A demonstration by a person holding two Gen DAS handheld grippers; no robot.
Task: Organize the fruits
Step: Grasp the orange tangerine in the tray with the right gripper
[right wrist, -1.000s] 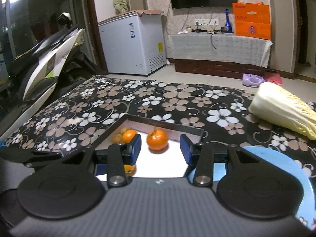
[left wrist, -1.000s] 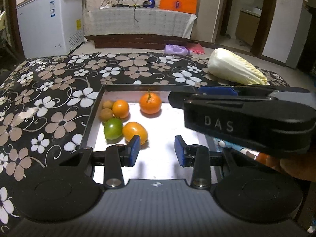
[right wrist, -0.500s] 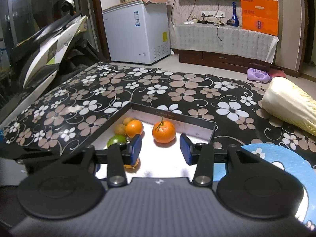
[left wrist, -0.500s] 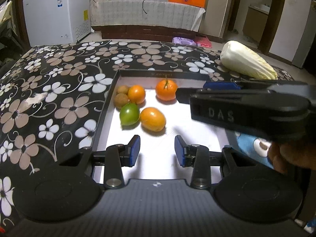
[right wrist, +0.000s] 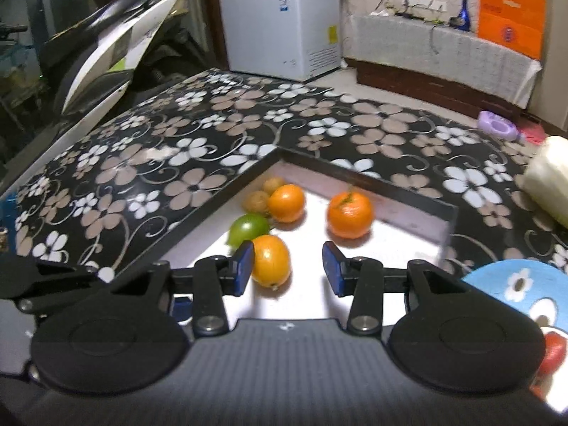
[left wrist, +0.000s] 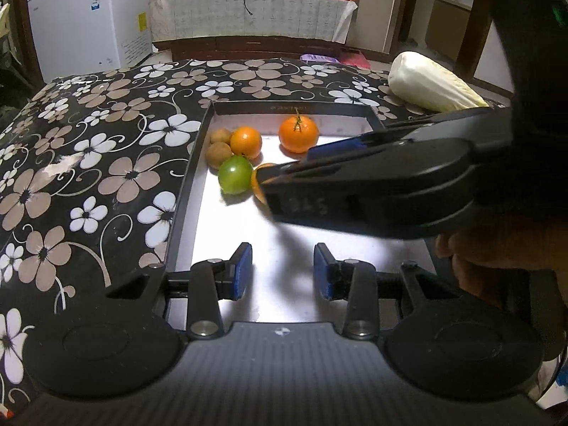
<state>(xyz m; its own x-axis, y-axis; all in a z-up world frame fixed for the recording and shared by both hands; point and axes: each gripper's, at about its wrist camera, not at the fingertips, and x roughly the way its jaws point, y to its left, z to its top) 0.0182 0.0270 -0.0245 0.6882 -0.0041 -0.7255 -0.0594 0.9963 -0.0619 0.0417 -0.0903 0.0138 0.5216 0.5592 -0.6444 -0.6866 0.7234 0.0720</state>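
Observation:
A black-rimmed tray (left wrist: 184,191) with a white floor holds a stemmed orange (left wrist: 298,134), a smaller orange (left wrist: 246,142), a green fruit (left wrist: 235,175), two small brown fruits (left wrist: 219,154) and an oval orange fruit (right wrist: 271,260). My left gripper (left wrist: 283,271) is open and empty over the tray's near part. My right gripper (right wrist: 288,268) is open, its left finger beside the oval orange fruit. In the left wrist view its body (left wrist: 372,184) crosses above the tray and hides most of that fruit.
The tray (right wrist: 358,174) sits on a black floral tablecloth (left wrist: 88,149). A napa cabbage (left wrist: 431,87) lies at the far right. A blue plate (right wrist: 522,287) with a red fruit (right wrist: 553,351) lies right of the tray. A white freezer (left wrist: 88,25) stands behind.
Both grippers have moved forward over the tray. The right gripper has swung left and down towards the oval orange fruit, now covering it in the left wrist view.

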